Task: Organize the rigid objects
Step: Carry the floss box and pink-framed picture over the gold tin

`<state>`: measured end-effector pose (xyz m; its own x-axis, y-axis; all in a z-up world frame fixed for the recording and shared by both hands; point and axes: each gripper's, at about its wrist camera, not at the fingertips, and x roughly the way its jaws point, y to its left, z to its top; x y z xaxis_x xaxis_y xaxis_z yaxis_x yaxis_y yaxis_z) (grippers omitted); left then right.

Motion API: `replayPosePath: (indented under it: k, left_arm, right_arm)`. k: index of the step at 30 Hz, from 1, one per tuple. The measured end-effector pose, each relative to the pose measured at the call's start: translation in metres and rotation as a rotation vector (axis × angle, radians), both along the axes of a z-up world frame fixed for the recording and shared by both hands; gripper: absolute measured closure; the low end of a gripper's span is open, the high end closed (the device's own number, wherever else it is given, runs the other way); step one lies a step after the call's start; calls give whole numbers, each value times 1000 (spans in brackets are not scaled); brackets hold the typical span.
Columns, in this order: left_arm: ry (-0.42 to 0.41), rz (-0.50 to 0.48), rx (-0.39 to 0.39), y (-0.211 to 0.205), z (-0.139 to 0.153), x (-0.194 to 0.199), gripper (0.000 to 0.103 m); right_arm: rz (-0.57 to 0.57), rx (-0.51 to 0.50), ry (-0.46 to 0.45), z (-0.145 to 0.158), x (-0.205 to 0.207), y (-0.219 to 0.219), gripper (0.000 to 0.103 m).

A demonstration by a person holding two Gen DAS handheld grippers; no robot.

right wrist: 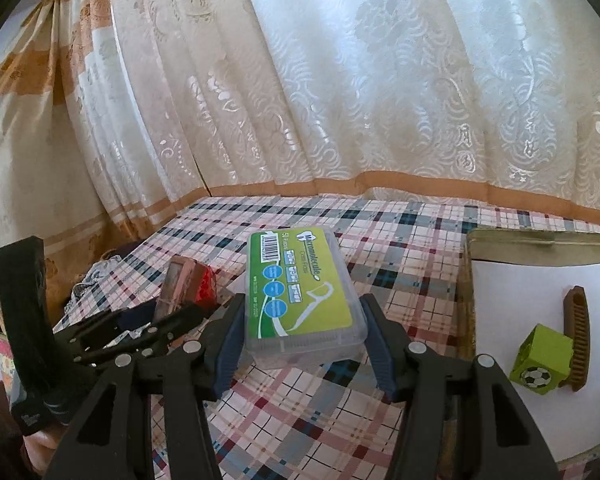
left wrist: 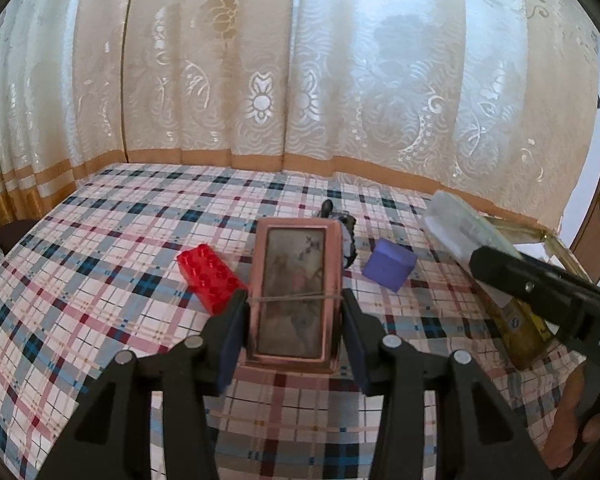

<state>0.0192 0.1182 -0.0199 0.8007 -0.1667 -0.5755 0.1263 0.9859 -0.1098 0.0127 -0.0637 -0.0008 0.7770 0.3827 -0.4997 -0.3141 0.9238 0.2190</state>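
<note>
Here both tools are loaded: the left tool (left wrist: 294, 320) is clamped on a pink framed box (left wrist: 294, 292), the right tool (right wrist: 300, 332) on a clear floss-pick box (right wrist: 306, 292), both apparently lifted clear of the plaid bench (right wrist: 300, 400). Each box's long axis runs away from its camera, along the fingers. To finish well, I'd carry the floss-pick box right to the white-lined tray (right wrist: 512, 312), lower it flat beside the green cube (right wrist: 542, 360), then release.
</note>
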Motion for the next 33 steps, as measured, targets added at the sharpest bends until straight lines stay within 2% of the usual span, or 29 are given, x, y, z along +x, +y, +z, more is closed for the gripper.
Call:
replayPosePath:
  k: [15, 33]
  left_arm:
    - [-46, -31, -8, -39, 19, -8, 59]
    - [-87, -142, -16, -143, 43, -6, 59]
  right_arm:
    - [-46, 23, -56, 12, -14, -38, 45]
    - [-221, 33, -111, 28, -30, -143, 45]
